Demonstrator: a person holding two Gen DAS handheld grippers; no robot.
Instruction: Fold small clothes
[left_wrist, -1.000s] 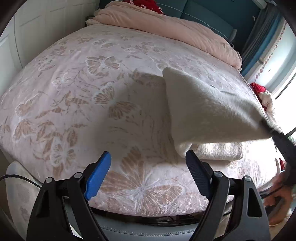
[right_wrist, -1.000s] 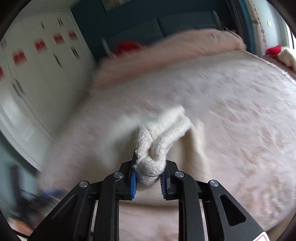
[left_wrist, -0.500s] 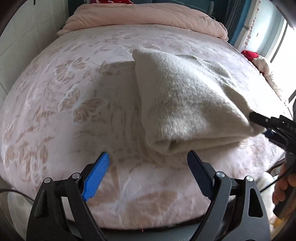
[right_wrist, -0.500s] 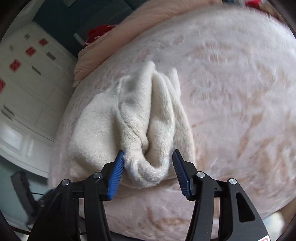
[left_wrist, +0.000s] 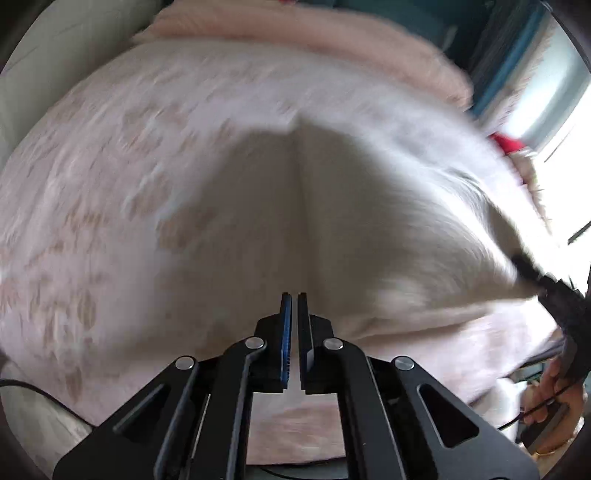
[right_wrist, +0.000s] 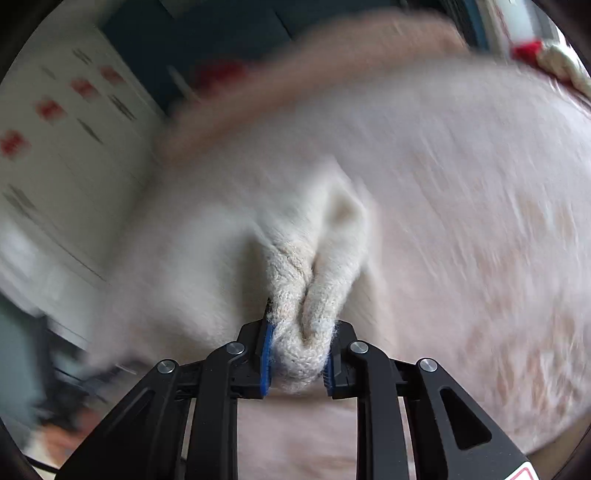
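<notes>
The left tongs (left_wrist: 293, 306) stand shut, their pads almost together, with nothing visibly clamped between them. Just ahead of them a cream knitted garment (left_wrist: 332, 229) hangs blurred above the bed (left_wrist: 92, 221), draped to either side of a centre crease. To the right, the right tongs (left_wrist: 532, 271) grip its corner, a hand (left_wrist: 554, 391) below.

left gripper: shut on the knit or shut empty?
Shut. Whether it pinches cloth, cannot tell: the left gripper meets a crease in the cream knit, but blur hides the tips.
</notes>
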